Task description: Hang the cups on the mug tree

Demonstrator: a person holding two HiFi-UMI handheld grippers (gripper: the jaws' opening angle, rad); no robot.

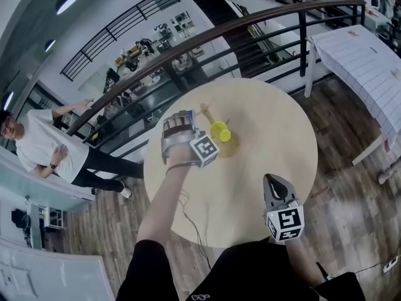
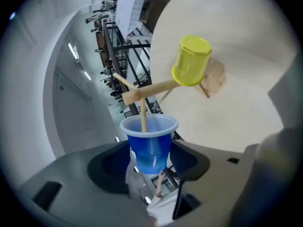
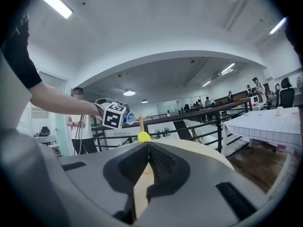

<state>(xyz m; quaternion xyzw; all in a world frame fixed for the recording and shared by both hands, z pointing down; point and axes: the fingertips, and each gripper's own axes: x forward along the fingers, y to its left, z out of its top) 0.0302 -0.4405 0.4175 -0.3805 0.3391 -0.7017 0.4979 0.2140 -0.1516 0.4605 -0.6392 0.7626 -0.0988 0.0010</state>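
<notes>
Cup held at a peg of the mug tree

A blue cup [image 2: 150, 143] is gripped in the left tongs [image 1: 177, 123]. The jaws stand wide apart, and their dark pads are pressed on the lower sides of the cup. The cup is held clear of the tabletop [image 1: 263, 143], with its open mouth turned toward the mug tree [image 2: 142, 94]. In the left gripper view, one wooden peg [image 2: 143, 119] is seen reaching into that mouth. Whether the peg touches the cup's inner wall cannot be told.

The mug tree is stood on the far left part of the round, pale tabletop, on a small wooden base [image 2: 215, 77]. A yellow cup [image 1: 220, 131] is already hung on another of its pegs, mouth toward the trunk, on the tree's right side in the head view.

The right tongs [image 3: 145, 148] are held well apart from the tree, over the near right edge of the tabletop. Their jaws are closed together and nothing is between them. They are pointed across the tabletop toward the tree.

A dark railing [image 1: 250, 24] runs beyond the far edge. A person [image 1: 44, 146] in a white top is seen standing past it, at far left.
</notes>
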